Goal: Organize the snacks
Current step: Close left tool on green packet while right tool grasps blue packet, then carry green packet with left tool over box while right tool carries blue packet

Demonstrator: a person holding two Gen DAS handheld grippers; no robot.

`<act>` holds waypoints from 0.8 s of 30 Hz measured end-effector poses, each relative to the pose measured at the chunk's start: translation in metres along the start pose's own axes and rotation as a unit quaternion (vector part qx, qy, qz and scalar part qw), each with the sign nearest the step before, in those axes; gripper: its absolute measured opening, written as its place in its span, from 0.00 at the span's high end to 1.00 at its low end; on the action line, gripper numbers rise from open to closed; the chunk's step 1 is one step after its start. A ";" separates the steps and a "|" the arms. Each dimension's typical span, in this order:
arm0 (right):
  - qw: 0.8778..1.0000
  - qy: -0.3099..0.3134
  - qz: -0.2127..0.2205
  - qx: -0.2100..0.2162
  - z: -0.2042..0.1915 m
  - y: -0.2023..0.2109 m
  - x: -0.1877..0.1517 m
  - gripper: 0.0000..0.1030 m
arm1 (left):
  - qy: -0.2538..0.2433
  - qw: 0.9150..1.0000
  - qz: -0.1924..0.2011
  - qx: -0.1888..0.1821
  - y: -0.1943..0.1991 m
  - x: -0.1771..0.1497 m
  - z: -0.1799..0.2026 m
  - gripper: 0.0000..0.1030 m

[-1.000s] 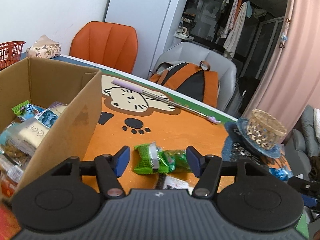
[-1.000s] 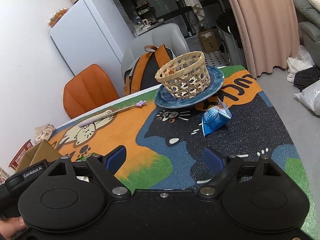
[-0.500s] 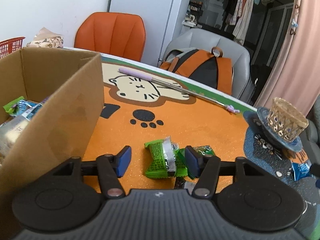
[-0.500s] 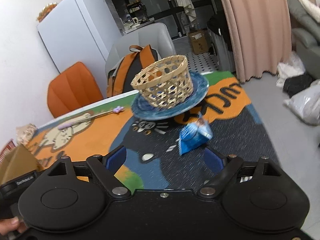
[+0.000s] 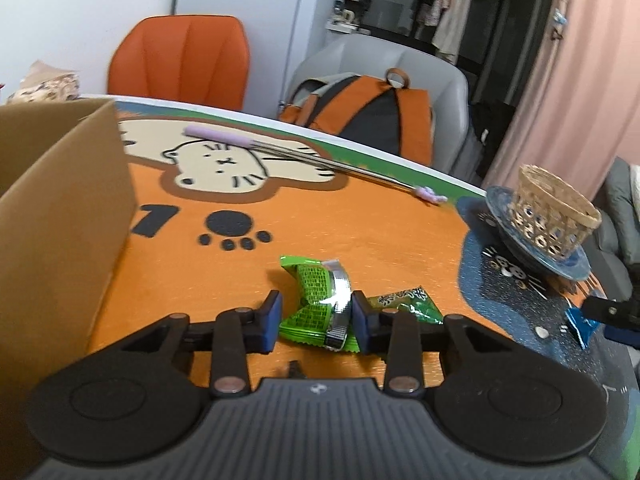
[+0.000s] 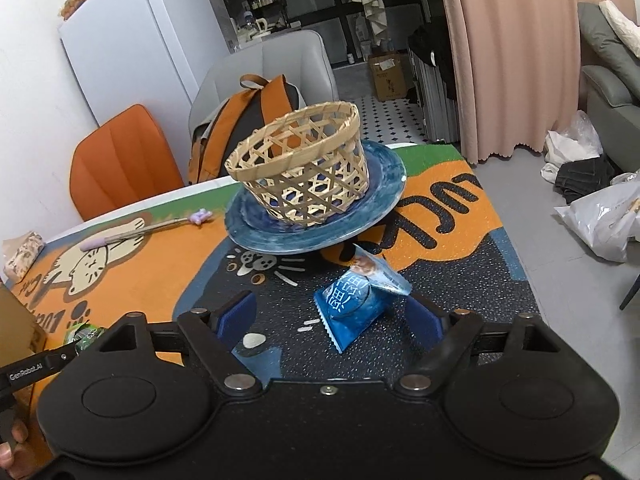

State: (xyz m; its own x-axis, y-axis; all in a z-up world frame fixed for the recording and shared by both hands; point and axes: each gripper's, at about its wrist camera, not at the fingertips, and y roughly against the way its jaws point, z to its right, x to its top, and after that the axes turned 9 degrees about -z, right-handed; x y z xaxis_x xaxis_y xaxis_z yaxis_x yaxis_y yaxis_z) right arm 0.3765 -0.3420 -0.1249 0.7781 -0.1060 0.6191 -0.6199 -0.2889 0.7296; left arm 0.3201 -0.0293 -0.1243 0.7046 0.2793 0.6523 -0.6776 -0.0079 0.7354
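Observation:
A bright green snack packet point(image 5: 316, 304) lies on the orange cat mat between the fingers of my left gripper point(image 5: 316, 320). The jaws have narrowed around it, with a small gap on the left side. A darker green packet point(image 5: 408, 302) lies just right of it. A blue snack packet point(image 6: 356, 300) lies on the dark part of the mat between the wide-open fingers of my right gripper point(image 6: 332, 320); it also shows in the left wrist view point(image 5: 578, 322). The cardboard box point(image 5: 60, 216) stands at the left.
A woven basket point(image 6: 300, 168) sits on a blue plate point(image 6: 320, 224) behind the blue packet. A purple-handled metal stick point(image 5: 304, 160) lies across the cat print. An orange chair point(image 5: 180, 60) and a backpack point(image 5: 368, 116) on a grey chair stand behind the table.
My left gripper moved forward and down over the bright green packet and its jaws narrowed. My right gripper moved forward until the blue packet lay between its open fingers.

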 end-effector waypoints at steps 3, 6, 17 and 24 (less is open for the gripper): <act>1.000 -0.002 -0.008 0.001 0.002 -0.006 0.001 0.36 | -0.006 1.000 -0.004 -0.006 -0.002 0.002 0.005 0.66; 1.000 0.001 -0.005 -0.002 0.002 -0.009 0.000 0.49 | -0.014 1.000 -0.006 -0.011 -0.003 0.003 0.011 0.66; 0.999 0.016 0.003 0.027 -0.010 0.009 -0.010 0.72 | -0.043 0.998 -0.015 -0.041 0.004 -0.004 0.034 0.66; 0.999 0.015 0.012 0.039 -0.017 0.033 -0.020 0.72 | -0.059 0.996 -0.006 -0.070 0.027 -0.013 0.050 0.66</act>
State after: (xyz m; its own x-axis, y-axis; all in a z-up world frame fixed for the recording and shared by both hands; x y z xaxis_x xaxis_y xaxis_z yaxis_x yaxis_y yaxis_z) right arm 0.3384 -0.3335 -0.1080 0.7584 -0.0859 0.6461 -0.6282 -0.3604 0.6896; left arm 0.3031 -0.0808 -0.1035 0.7265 0.1632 0.6675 -0.6865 0.1311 0.7152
